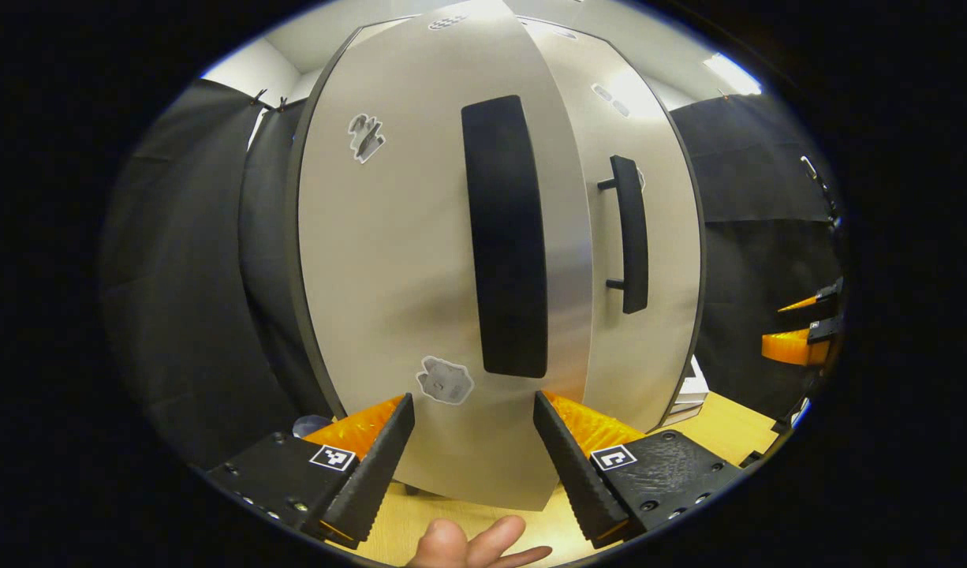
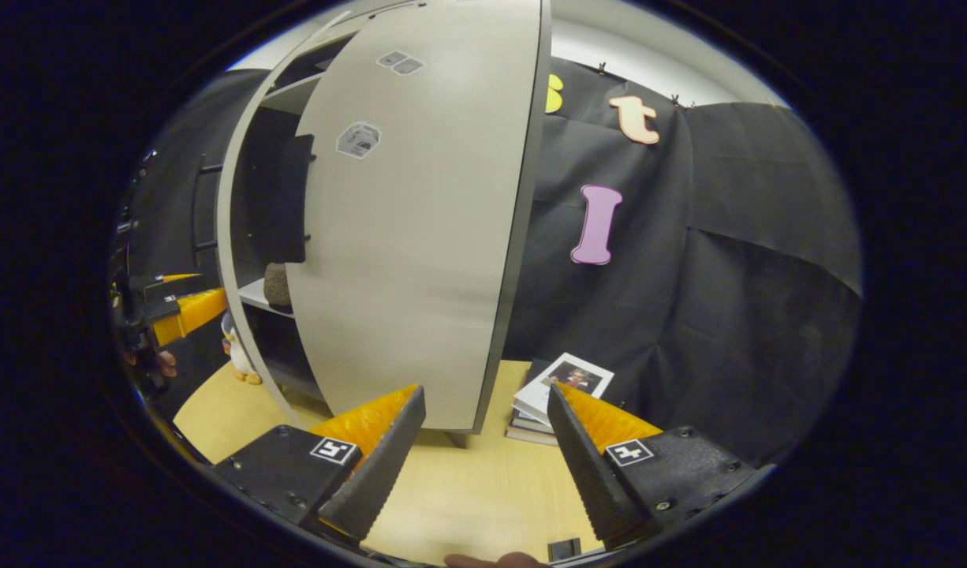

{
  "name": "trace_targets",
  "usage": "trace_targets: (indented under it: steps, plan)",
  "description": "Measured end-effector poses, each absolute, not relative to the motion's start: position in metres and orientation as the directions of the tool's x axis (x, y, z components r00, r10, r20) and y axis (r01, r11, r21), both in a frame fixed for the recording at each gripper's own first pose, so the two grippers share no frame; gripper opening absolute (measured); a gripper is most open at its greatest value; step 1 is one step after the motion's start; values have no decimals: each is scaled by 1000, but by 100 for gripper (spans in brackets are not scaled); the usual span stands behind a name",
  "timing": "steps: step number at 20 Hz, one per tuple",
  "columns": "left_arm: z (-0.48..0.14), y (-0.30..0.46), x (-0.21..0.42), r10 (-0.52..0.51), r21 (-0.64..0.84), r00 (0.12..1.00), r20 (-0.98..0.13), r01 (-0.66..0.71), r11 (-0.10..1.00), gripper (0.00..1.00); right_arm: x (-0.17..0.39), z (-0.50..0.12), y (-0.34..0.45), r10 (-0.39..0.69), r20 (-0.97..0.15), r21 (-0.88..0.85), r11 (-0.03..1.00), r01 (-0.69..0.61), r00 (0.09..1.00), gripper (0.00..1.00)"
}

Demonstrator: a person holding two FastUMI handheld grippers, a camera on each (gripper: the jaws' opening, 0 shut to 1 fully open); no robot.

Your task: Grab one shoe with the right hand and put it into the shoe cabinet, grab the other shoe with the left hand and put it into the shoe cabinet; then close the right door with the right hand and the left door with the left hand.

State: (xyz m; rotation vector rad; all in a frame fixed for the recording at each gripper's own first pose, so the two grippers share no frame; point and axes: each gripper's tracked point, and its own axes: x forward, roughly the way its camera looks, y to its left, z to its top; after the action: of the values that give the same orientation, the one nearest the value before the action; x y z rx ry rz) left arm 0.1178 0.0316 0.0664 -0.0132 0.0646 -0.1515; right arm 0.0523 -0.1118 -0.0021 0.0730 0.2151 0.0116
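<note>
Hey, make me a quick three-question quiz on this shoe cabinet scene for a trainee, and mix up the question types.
1. True or false: the jaws of the right gripper are shut on the right door.
2. Multiple choice: what lies on the table beside the cabinet, in the right gripper view? A) books B) a cup C) a hat
3. Short answer: what colour is the handle ahead of the left gripper?
Key: 1 false, jaws apart; 2 A; 3 black.

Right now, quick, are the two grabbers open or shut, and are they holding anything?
Left gripper: open, holding nothing, facing the left door.
Right gripper: open, holding nothing, facing the right door.
</note>
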Motion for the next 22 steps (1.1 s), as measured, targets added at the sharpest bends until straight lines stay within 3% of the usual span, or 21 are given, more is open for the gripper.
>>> trace_targets:
  steps: [1, 2, 7, 11, 13, 21, 22]
  plan:
    - [63, 35, 115, -138, -23, 988, -74, 136, 990, 84, 54, -1, -108, 32, -208, 77, 997, -16, 978, 99]
    - [64, 40, 111, -119, -26, 990, -80, 118, 993, 96, 56, 3, -103, 46, -199, 79, 996, -31, 979, 100]
    - [63, 76, 81, -9, -1, 995, -103, 9, 1000, 96, 55, 28, -83, 72, -113, 66, 996, -65, 991, 99]
    - [70, 88, 54, 92, -32, 988, -123, -97, 995, 96, 42, 71, -84, -16, 73, 81, 997, 10, 997, 99]
    - [78, 78, 46, 99, -48, 990, -98, -104, 993, 96, 35, 83, -77, -29, 123, 97, 995, 17, 992, 100]
    - [107, 20, 37, 6, -108, 1000, -15, -8, 994, 96, 7, 90, 7, 169, 103, 185, 965, -186, 980, 99]
    - [108, 19, 37, 1, -115, 1000, -12, -2, 993, 100, 7, 89, 11, 170, 91, 181, 966, -184, 981, 99]
